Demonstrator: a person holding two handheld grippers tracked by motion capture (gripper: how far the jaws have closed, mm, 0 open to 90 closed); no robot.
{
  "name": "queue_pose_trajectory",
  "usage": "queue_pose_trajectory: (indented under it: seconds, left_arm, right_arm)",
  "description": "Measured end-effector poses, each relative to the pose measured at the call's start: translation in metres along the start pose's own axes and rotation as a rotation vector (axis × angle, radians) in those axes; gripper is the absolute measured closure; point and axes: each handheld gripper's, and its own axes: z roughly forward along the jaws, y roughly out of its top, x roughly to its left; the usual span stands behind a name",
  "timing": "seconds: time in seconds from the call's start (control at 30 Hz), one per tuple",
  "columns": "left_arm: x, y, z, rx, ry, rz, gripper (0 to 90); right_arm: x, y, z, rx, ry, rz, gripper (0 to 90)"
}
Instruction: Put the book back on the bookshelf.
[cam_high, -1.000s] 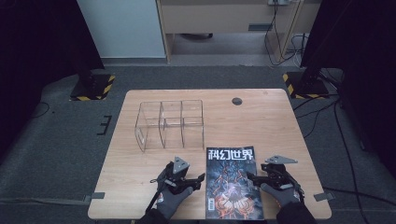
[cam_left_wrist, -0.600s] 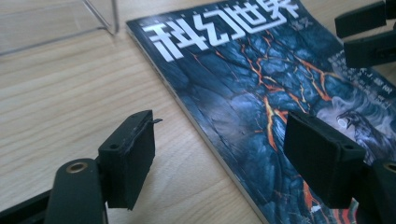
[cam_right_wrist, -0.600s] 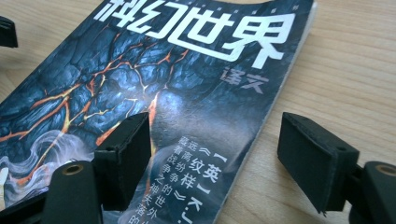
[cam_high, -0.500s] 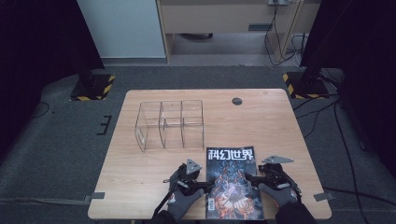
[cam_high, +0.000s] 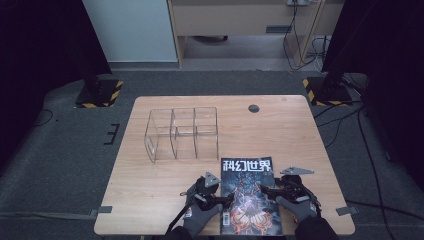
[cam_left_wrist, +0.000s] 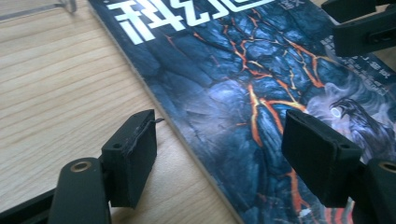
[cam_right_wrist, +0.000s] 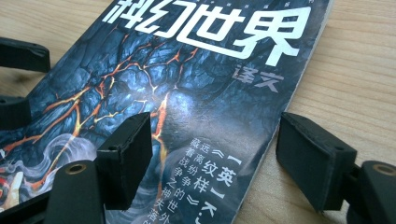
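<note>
- The bench (cam_high: 150, 200) carries everything here, and on its near half the magazine (cam_high: 248, 195) lies flat, cover up, with nothing lifted yet.
- Behind it, well beyond both sets of jaws, stands the clear organiser (cam_high: 182, 133) with its compartments; judging by the layout, that may be where the magazine is headed, but nothing shows it for sure.
- The left gripper (cam_left_wrist: 224, 154) is down at the magazine's left long edge: one jaw hangs over bare wood just outside that edge, the other over the dark cracked-lava cover, so the edge runs between the jaws.
- Those jaws stand wide, pads clear of the paper — no grip.
- The right gripper (cam_right_wrist: 215, 158) mirrors it at the right long edge: one jaw over the cover near the small white print, the other over wood just outside the edge.
- Its jaws are also wide apart and clamp nothing.
- Progress, as I read it: both hands are lined up on opposite edges, and that's all that's done.
- Left to do: get an edge up, close on it, lift, carry.
</note>
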Motion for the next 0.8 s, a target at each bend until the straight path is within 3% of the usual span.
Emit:
queue_pose_trajectory:
  seconds: [0.13, 0.3, 0.57, 0.63, 0.8]
  left_arm:
    - [-0.004, 0.0, 0.002, 0.001, -0.016, 0.015, 26.0]
    - [-0.006, 0.0, 0.003, 0.002, -0.004, 0.024, 25.5]
    - [-0.008, -0.001, 0.004, 0.0, 0.002, 0.038, 23.9]
    - [-0.009, -0.001, 0.004, -0.002, 0.006, 0.04, 23.5]
    - [-0.008, -0.001, 0.004, -0.003, 0.001, 0.039, 23.4]
  right_arm:
    - [-0.001, -0.001, 0.0, -0.014, 0.01, 0.014, 26.9]
    - [-0.005, -0.002, -0.001, -0.029, 0.043, 0.08, 26.9]
    - [-0.007, -0.003, -0.001, -0.047, 0.058, 0.114, 27.4]
    - [-0.009, -0.003, -0.002, -0.051, 0.066, 0.146, 29.3]
    - [-0.011, -0.002, -0.004, -0.06, 0.075, 0.175, 31.6]
